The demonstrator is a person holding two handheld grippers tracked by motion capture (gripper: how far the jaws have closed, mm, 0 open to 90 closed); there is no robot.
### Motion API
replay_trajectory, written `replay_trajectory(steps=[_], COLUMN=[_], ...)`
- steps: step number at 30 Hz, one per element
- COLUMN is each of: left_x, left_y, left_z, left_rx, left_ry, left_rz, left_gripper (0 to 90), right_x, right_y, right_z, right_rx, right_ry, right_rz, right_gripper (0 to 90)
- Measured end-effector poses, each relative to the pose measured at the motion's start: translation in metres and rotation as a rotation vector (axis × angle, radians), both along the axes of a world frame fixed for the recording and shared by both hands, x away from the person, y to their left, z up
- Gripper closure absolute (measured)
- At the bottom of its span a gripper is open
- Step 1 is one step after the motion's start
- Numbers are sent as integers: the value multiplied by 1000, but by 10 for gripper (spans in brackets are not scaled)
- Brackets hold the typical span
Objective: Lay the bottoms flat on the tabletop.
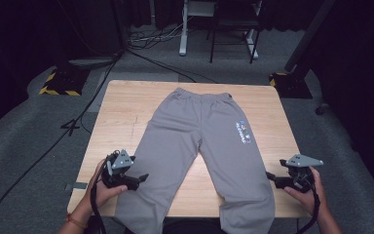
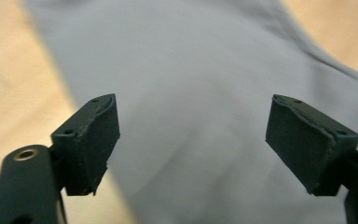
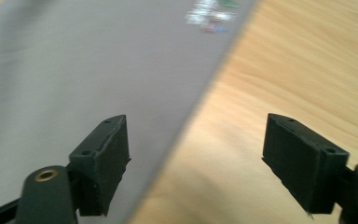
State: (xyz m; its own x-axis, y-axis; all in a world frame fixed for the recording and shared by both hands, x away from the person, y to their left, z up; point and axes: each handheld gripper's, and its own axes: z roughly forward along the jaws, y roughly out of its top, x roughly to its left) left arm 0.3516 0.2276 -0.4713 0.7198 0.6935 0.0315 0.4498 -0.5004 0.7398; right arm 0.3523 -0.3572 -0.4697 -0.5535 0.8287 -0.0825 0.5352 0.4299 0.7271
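Observation:
Grey trousers (image 1: pixel 199 141) lie flat on the wooden table (image 1: pixel 121 112), waistband at the far side, both legs hanging over the near edge. A small colourful print (image 1: pixel 243 131) marks the right leg. My left gripper (image 1: pixel 143 178) is open at the outer edge of the left leg, low over the grey cloth (image 2: pixel 191 93). My right gripper (image 1: pixel 269 174) is open just beside the right leg's outer edge; in the right gripper view the grey fabric (image 3: pixel 98 70) fills the left half and bare wood (image 3: pixel 307 70) the right. Nothing sits between either pair of jaws.
The table stands on a grey floor with black cables (image 1: pixel 68 126) running at the left. A white desk frame (image 1: pixel 185 29) and a dark chair (image 1: pixel 233 29) stand behind. Yellow-black striped bases (image 1: pixel 58 85) flank the table's far corners.

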Motion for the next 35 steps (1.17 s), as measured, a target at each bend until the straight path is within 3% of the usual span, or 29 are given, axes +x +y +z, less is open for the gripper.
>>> replay_trajectory(steps=[4, 7, 8, 9, 12, 18, 35], left_x=[20, 27, 28, 28, 27, 27, 27], left_y=[17, 30, 32, 34, 34, 33, 32], left_z=[-12, -25, -29, -31, -31, -32, -32], left_rx=[22, 4, -1, 0, 8, 6, 3], left_ry=[47, 86, 105, 94, 88, 90, 98], left_rz=[68, 92, 104, 102, 99, 109, 107], left_gripper=[186, 180, 181, 181, 170, 153, 149], right_x=[18, 25, 28, 29, 29, 25, 24], right_y=[-16, -25, -27, -28, -27, -25, -25], right_z=[-16, -28, -31, -30, -31, -33, -33], right_rx=[23, 68, 85, 94, 74, 73, 72], right_ry=[19, 14, 36, 29, 35, 12, 12], right_rz=[-83, -135, -147, -156, -145, -147, -132], right_gripper=[238, 273, 266, 264, 248, 236, 241])
